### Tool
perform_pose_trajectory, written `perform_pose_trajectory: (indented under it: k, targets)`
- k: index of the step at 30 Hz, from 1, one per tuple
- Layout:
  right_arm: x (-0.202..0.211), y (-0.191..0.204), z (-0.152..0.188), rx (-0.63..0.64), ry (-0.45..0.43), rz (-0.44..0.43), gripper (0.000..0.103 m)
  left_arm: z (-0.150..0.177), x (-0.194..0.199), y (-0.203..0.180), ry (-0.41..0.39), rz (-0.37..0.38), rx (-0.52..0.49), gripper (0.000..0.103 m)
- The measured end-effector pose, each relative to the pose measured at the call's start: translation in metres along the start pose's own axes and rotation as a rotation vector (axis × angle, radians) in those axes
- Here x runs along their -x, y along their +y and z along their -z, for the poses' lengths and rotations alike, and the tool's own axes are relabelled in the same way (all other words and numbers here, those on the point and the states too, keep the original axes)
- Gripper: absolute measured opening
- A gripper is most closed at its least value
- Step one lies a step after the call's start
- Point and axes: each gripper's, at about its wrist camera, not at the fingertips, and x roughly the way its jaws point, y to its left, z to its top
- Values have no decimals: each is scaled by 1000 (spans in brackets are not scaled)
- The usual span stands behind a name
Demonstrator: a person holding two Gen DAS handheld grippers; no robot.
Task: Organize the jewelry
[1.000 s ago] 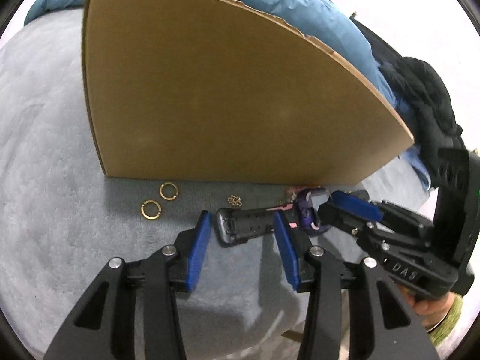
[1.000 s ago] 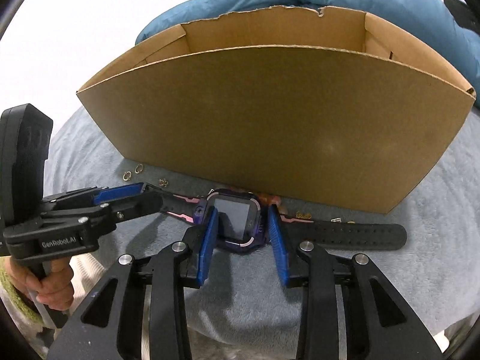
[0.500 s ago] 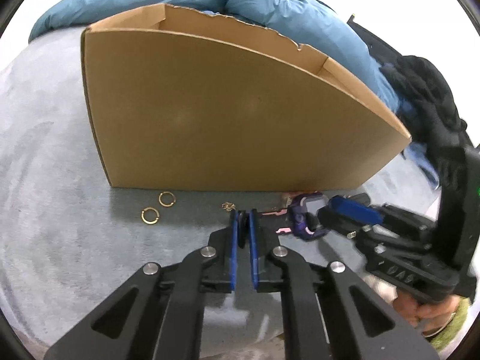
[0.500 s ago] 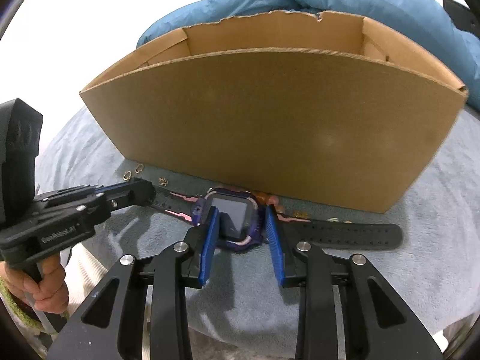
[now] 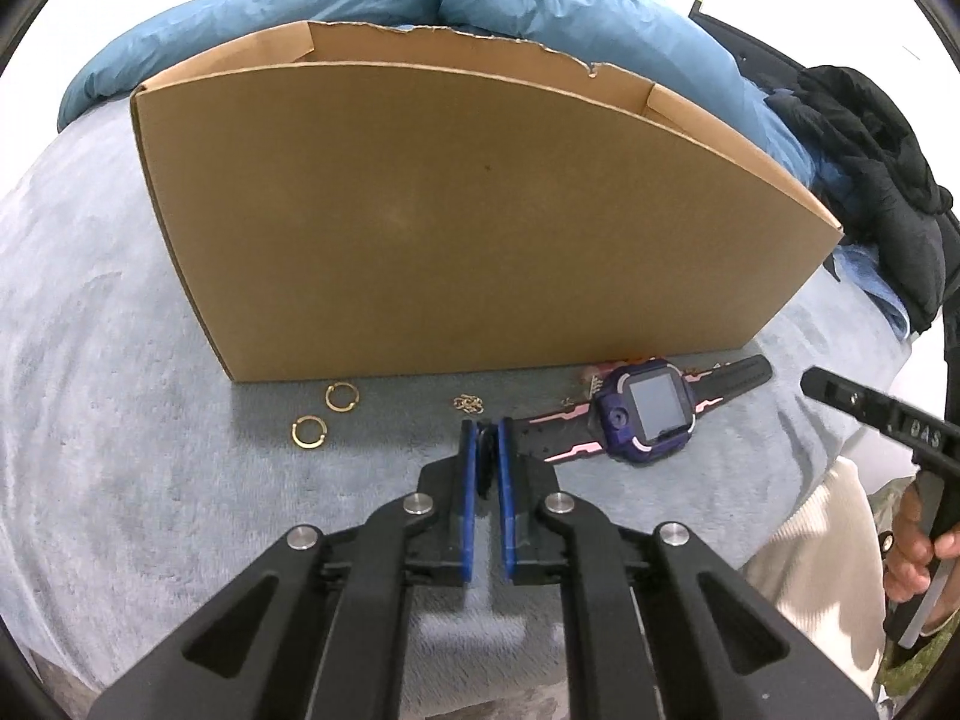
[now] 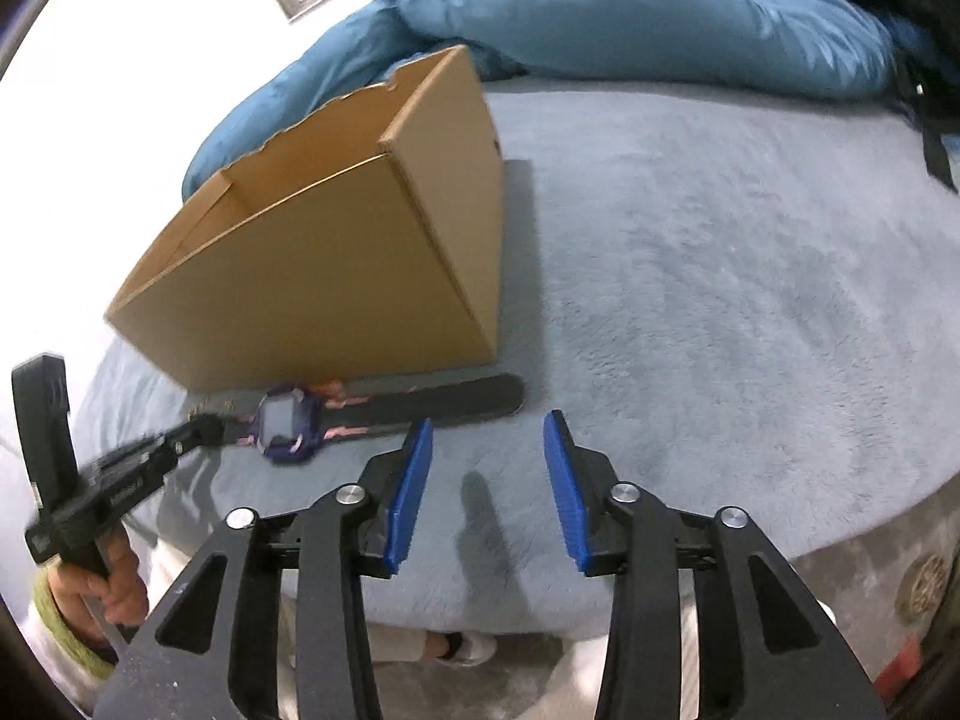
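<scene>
The grey plush bed cover (image 5: 120, 420) carries the open brown cardboard box (image 5: 456, 228); its interior is mostly hidden behind the near wall. The purple smartwatch with black-and-pink strap (image 5: 651, 414) lies flat at the box's base. The left gripper (image 5: 487, 447) is clamped on the strap's end, which its blue fingers (image 5: 468, 468) largely cover. The right gripper (image 6: 486, 468), blurred, is opening with nothing between its fingers. Two gold hoop earrings (image 5: 309, 432) and a small, indistinct gold chain piece (image 5: 468, 403) lie nearby.

Home bedroom: blue duvet (image 5: 540, 6), plush grey blanket (image 6: 720, 270).
</scene>
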Motion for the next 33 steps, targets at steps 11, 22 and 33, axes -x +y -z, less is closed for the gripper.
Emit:
perform_pose_trajectory:
  k: [11, 22, 33]
  targets:
    - [-41, 0, -11, -5, 52, -61, 50, -5, -7, -2, 13, -3, 6, 6]
    - [-23, 0, -8, -18, 10, -77, 15, -5, -9, -1, 15, -1, 11, 6]
    - [19, 42, 4, 174, -105, -25, 1, -3, 8, -2, -45, 5, 2, 5]
